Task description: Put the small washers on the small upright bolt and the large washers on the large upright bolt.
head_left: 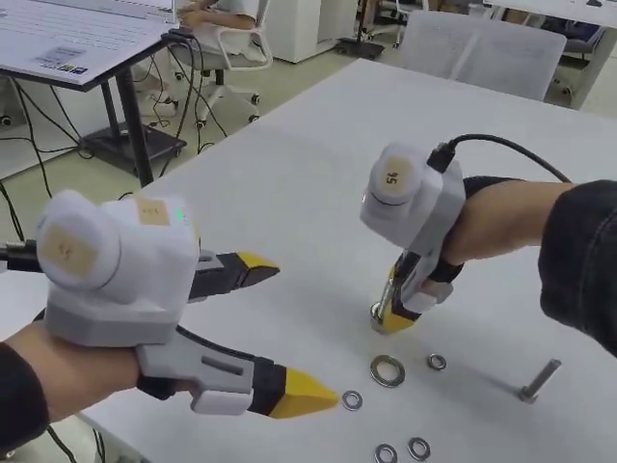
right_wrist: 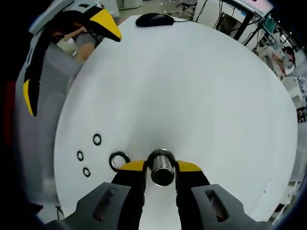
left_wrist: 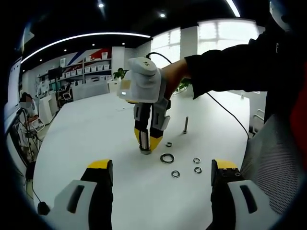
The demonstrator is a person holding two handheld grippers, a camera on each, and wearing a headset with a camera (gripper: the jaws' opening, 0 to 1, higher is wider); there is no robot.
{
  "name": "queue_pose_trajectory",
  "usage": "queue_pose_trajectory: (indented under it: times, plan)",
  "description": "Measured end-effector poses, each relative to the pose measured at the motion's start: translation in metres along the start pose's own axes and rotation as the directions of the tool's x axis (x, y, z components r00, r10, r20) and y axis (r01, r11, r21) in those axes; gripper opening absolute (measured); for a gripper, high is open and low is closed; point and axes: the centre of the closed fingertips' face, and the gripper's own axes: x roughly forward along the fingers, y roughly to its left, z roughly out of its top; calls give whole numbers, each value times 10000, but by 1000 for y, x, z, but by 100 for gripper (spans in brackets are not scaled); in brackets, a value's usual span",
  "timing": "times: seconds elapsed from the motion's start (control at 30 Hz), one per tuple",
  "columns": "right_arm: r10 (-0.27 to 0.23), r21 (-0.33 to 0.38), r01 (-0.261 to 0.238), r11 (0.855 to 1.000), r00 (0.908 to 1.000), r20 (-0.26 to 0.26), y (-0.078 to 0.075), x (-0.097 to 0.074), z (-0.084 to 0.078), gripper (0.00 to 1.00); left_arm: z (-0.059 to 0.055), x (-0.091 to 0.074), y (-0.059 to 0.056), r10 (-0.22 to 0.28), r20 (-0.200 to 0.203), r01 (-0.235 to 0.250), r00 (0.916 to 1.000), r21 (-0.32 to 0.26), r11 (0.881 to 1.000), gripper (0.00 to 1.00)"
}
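My right gripper (head_left: 393, 323) points down at the white table (head_left: 289, 164) and is shut on the large bolt (right_wrist: 162, 167), whose end touches the tabletop (left_wrist: 144, 151). One large washer (head_left: 388, 370) lies just beside it. Several small washers lie around, such as one (head_left: 437, 362) to the right and another (head_left: 353, 399) near the front. The small bolt (head_left: 538, 381) stands upright at the right, apart from everything. My left gripper (head_left: 284, 328) hovers open at the front left with nothing between its yellow tips. In the left gripper view, the right gripper (left_wrist: 146, 146), large washer (left_wrist: 167, 158) and small bolt (left_wrist: 185, 124) lie ahead.
The table's left edge (head_left: 125, 203) runs diagonally past my left gripper. A black mouse (right_wrist: 154, 19) lies at the far end of the table. A grey chair (head_left: 482, 48) stands behind it, and another desk (head_left: 67, 43) is at the far left.
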Motion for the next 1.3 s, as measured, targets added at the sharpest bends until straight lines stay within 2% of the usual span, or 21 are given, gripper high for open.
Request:
queue_pose_trajectory:
  times: [0.33, 0.5, 0.63, 0.8, 1.03, 1.3]
  plan:
    - [27, -36, -26, 10000, 10000, 52, 0, -2, -3, 25, -1, 2, -1, -24, -43, 24, 10000, -8, 10000, 84]
    - [-99, 71, 99, 9999, 9999, 85, -3, -7, -9, 27, -1, 3, -2, -60, -60, 60, 10000, -4, 10000, 84]
    - [-209, 192, 211, 9996, 9997, -95, -3, -10, -19, 28, 0, 3, -2, -76, -62, 76, 10000, 16, 10000, 84]
    - [-123, 378, 128, 9992, 9998, -130, 5, -12, -30, 27, 0, 3, -3, -116, -42, 116, 9999, 55, 9999, 83]
    - [-22, 536, 30, 9986, 9999, -158, 19, -10, -35, 27, 2, 2, -3, -118, -14, 118, 9999, 129, 9998, 83]
    - [76, 483, -81, 9988, 9999, 97, 39, -8, -25, 27, 3, 0, -6, -139, 35, 138, 9999, 193, 9997, 82]
